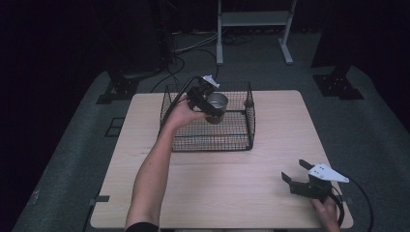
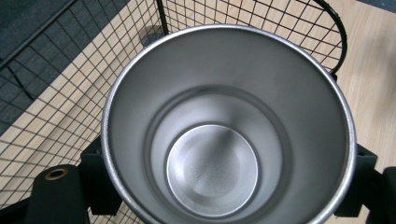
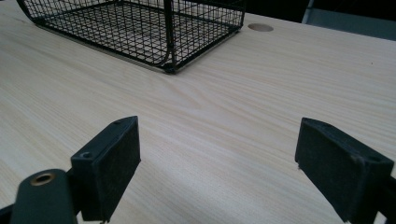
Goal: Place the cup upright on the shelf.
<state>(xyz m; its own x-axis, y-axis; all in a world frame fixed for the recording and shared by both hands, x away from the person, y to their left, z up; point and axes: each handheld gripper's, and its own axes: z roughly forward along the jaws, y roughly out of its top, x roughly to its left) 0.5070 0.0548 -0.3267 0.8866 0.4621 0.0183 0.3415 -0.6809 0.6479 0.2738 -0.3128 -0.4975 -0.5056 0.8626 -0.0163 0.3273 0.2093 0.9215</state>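
Note:
A shiny steel cup (image 1: 216, 103) hangs over the inside of a black wire basket (image 1: 237, 141), held upright in my left gripper (image 1: 209, 107), which is shut on its sides. Looking down in the left gripper view, the cup (image 2: 224, 126) is empty, with the black jaws pressing it from left and right and the basket mesh (image 2: 60, 84) below. My right gripper (image 1: 296, 173) rests open near the table's front right corner; in the right gripper view its pads (image 3: 109, 163) stand wide apart with nothing between them.
The light wooden table (image 1: 227, 188) has bare room in front of the basket (image 3: 140, 28). A round cable hole (image 3: 260, 27) lies beyond the basket's corner. Past the table's far edge stand dark stands, cables and a white frame (image 1: 254, 29) on grey floor.

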